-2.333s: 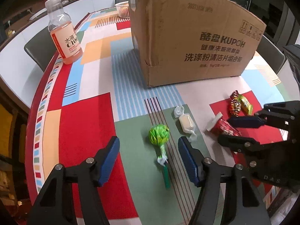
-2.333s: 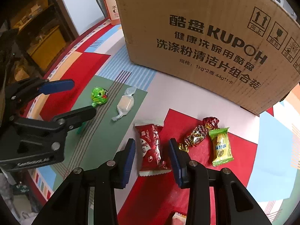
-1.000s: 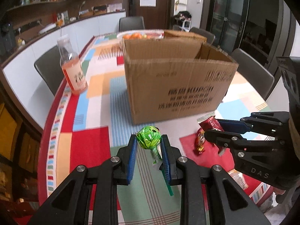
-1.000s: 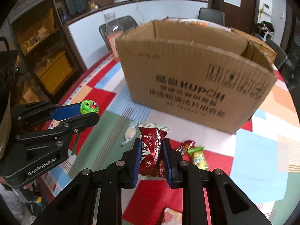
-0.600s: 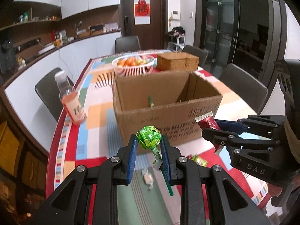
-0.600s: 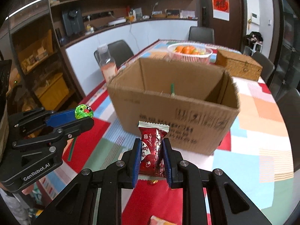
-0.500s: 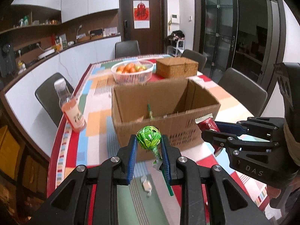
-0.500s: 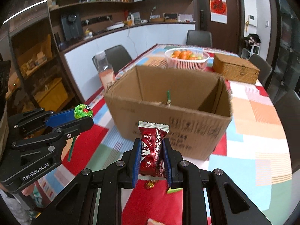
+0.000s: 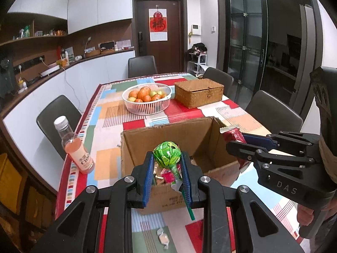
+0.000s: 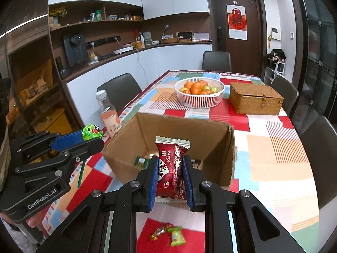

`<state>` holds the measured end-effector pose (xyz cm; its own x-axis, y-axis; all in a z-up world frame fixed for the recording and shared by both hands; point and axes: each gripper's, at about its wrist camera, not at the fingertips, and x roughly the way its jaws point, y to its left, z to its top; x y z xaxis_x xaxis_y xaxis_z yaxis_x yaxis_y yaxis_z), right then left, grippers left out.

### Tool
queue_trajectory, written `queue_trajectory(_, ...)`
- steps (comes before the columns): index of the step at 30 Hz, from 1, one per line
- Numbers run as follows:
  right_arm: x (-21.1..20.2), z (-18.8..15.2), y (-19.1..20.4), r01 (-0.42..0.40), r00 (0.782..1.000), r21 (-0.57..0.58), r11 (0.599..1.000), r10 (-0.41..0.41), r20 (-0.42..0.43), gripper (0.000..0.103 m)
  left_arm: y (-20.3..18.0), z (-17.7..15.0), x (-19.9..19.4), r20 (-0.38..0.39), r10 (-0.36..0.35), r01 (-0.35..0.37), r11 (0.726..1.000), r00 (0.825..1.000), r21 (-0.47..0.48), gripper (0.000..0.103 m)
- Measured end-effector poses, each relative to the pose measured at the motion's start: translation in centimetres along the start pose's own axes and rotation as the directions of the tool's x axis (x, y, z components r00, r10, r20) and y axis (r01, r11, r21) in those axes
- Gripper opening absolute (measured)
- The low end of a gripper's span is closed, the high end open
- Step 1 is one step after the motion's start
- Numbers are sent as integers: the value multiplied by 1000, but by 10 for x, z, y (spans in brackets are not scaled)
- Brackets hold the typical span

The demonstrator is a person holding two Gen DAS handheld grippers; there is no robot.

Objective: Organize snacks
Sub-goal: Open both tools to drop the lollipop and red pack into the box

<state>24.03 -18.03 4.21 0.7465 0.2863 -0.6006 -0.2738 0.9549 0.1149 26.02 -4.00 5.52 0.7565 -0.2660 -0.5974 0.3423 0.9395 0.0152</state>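
The left gripper [image 9: 166,169] is clenched on a green-wrapped lollipop [image 9: 167,154], its blue pads pressing the wrapped head from both sides while the green stick [image 9: 188,207] slants down and to the right below the fingers. The right gripper [image 10: 170,174] is clamped on a red snack packet [image 10: 171,168], held upright with its crimped white top edge standing above the pads. Both are held in the air in front of an open cardboard box [image 10: 229,158] that stands on the surface [image 10: 273,147], which is covered by a cloth of coloured blocks and stripes. From the left wrist view, wrapped snacks show inside the box behind the lollipop – their kinds cannot be told.

Loose on the surface, on the near side of the box, lie a pale wrapped candy [image 9: 163,234], a foil-wrapped candy [image 10: 159,232] and a small green packet [image 10: 177,236] just beside it. To the left of the box stands a bottle of pink drink [image 9: 73,147] with a white cap. Beyond the box – well apart from it – sit a white basket of fruit [image 9: 147,101] and a woven lidded box [image 9: 199,92]. Dark chairs [image 9: 271,113] ring the surface.
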Motion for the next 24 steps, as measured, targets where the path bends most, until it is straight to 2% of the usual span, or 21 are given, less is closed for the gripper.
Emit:
queue_trajectory(12,47,25,-23,28,998,32,999,-26,-55,23,12,23,61,-92,-19,15,999,996,-41,26)
queue_trajectory(13,51,26,-25,30,998,34,999,-28,-60,24,13,24,64,-93,-24,20,999,995,-42,34)
queue_trajectory(14,54,27,-26,32,997,39,999,-30,-66,24,13,25,66,-95,-24,20,999,995,-49,49)
queue_trajectory(15,57,28,-28,33,997,42,999,-31,-65,26,14,25,66,-93,-20,15,998,995,-58,55)
queue_trajectory(16,59,29,-30,39,997,45,998,-36,-70,32,15,23,64,-82,-14,9,998,997,-63,59)
queue_trajectory(24,42,17,-27,58,998,38,998,-56,-38,34,1,3,37,-57,34,-34,999,998,-2,62)
